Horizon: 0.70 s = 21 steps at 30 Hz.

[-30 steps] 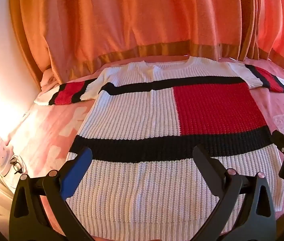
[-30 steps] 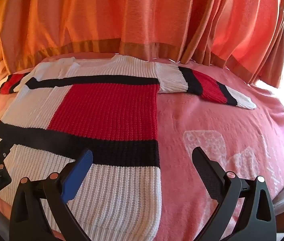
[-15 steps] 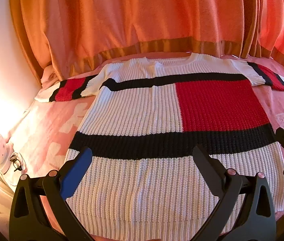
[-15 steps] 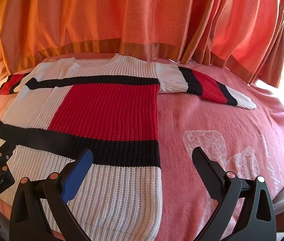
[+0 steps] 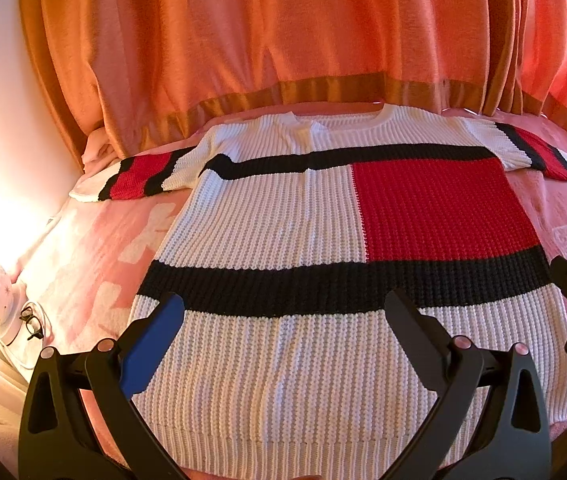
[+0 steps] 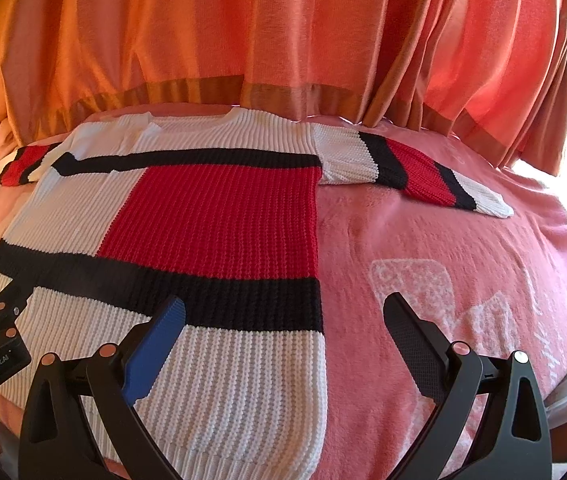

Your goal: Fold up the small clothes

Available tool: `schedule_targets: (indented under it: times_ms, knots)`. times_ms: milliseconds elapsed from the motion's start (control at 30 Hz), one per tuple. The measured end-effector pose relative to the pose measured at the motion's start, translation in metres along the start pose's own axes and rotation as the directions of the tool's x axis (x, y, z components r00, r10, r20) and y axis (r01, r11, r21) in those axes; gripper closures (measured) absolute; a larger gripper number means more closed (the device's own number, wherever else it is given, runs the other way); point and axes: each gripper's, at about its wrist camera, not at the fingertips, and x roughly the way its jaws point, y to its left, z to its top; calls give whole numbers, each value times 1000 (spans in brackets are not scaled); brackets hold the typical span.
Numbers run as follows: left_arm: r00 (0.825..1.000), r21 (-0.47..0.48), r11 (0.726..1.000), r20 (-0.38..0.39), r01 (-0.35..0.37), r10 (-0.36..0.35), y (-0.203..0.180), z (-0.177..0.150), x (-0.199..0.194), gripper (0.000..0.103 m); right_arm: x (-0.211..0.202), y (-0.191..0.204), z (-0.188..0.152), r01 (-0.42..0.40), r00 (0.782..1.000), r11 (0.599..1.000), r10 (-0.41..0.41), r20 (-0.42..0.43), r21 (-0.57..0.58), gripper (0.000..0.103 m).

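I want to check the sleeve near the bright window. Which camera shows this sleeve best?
The right wrist view: the whole sleeve lies flat on the pink blanket, cuff included. The left wrist view shows it squeezed at the frame's right edge.

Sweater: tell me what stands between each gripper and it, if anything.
Nothing visible does. The sweater lies flat and spread on the pink blanket, nothing on top of it. The left gripper hangs open over its lower white panel; the right gripper hangs open over its right side edge.
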Motion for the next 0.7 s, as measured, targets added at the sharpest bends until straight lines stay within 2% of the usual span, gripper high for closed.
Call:
schedule_targets:
  times_ms: [700]
  knots:
    - [1000,-3,1000,-5,-1,1,1,-1,3,5,1,1,-1,-2,1000,1000,2,-2,2,5]
